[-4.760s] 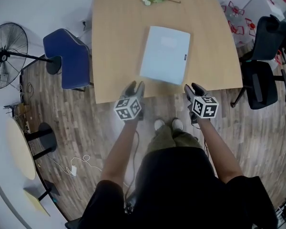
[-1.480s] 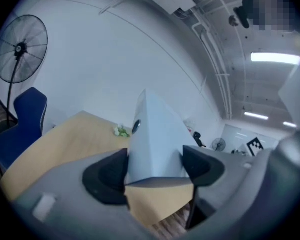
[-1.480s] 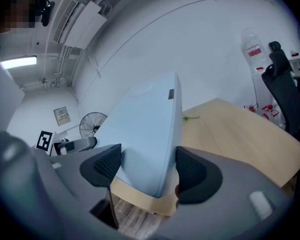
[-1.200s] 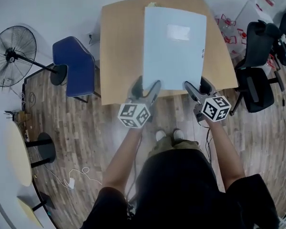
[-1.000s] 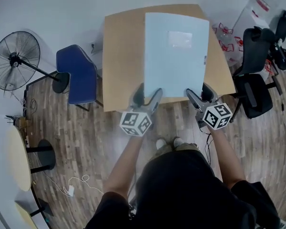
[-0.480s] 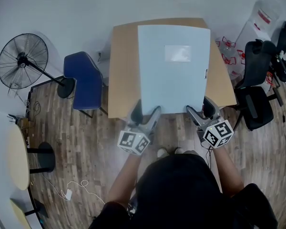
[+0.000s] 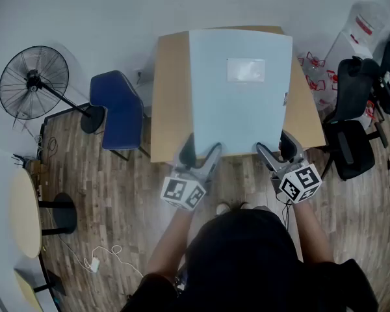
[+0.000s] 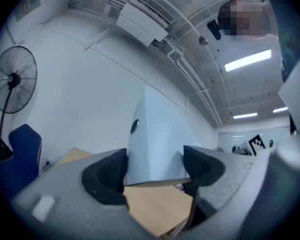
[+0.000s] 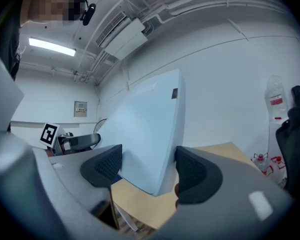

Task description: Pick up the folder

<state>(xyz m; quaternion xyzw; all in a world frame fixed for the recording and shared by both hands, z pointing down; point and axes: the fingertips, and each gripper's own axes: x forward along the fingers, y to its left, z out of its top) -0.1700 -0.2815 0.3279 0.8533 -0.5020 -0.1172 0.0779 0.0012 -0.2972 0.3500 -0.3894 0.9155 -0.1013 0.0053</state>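
The folder [image 7: 240, 90] is a large pale blue one with a clear label pocket. It is held up off the wooden table [image 7: 170, 109], tilted up toward the head camera. My left gripper [image 7: 200, 153] is shut on its near left corner, my right gripper [image 7: 277, 149] on its near right corner. In the left gripper view the folder [image 8: 155, 139] rises between the dark pads [image 8: 107, 176], its lower corner pinched in the left gripper [image 8: 155, 171]. In the right gripper view the folder [image 9: 145, 139] stands between the jaws of the right gripper [image 9: 145, 171].
A blue chair [image 7: 117, 109] stands left of the table, with a standing fan [image 7: 32, 83] further left. Black office chairs [image 7: 351, 155] are on the right, and a round table [image 7: 25, 213] is at the lower left. A white cable [image 7: 97, 262] lies on the wood floor.
The folder lay flat on the table with both grippers apart from it; now both hold its near edge, lifted. Over the last second it rose slightly and covers more of the table.
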